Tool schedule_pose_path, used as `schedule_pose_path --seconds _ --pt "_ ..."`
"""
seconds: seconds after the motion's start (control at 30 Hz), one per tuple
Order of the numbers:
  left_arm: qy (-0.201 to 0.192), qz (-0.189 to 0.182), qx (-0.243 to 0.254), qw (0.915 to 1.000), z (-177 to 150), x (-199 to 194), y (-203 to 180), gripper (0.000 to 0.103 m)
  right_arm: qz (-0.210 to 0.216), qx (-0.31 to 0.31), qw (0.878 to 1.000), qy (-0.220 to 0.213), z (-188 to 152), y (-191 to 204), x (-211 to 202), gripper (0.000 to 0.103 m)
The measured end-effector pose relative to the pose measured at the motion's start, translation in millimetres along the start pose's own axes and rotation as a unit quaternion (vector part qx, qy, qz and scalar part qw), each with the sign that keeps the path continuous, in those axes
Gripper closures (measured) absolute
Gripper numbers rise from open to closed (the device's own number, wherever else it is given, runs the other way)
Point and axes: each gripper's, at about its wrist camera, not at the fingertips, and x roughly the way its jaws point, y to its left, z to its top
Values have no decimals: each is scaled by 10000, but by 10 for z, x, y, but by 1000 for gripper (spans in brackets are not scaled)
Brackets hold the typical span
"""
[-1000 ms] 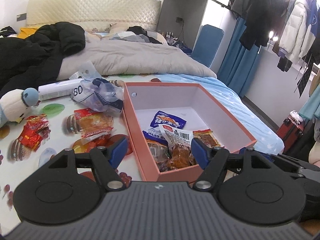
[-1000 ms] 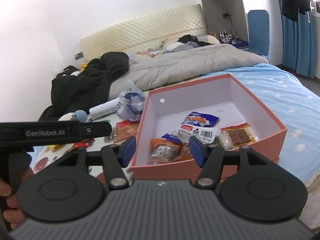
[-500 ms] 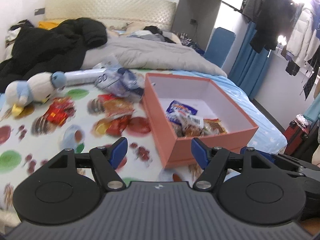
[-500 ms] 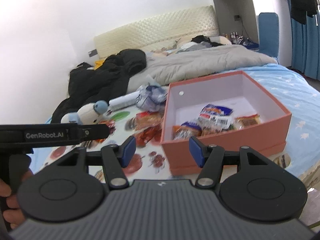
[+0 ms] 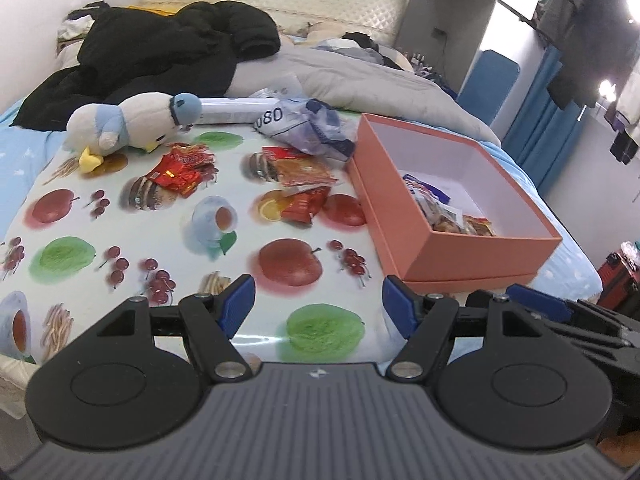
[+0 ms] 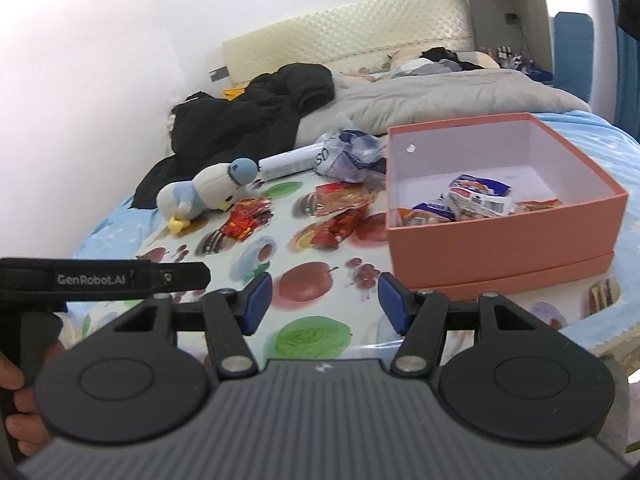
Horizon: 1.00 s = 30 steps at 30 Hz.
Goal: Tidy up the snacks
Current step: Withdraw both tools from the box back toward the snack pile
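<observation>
Two tools angled down over mat | left tool (image 5: 318,306) released, empty | right tool (image 6: 324,302) released, seemingly empty

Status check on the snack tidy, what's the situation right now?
Left gripper and right gripper: jaws open, empty. Some snacks in orange box; red packets loose on mat. Plush penguin beside them.

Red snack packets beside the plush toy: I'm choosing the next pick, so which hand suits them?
Probably the left: the red snack packets lie left of the box, and the left gripper is open, empty.
</observation>
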Motion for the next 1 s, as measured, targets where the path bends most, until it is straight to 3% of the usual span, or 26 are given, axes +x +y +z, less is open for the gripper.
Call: schedule_pose_path --seconds 0.63,0.7,1.0 --pt "233 261 -155 9993 314 687 448 28 160 -227 9990 357 116 153 668 42" --pt "277 327 -232 9988 368 792 518 19 178 -235 9987 427 145 167 777 42" --pt "240 782 -499 9954 627 1282 993 12 470 -420 9961 624 226 302 1277 42"
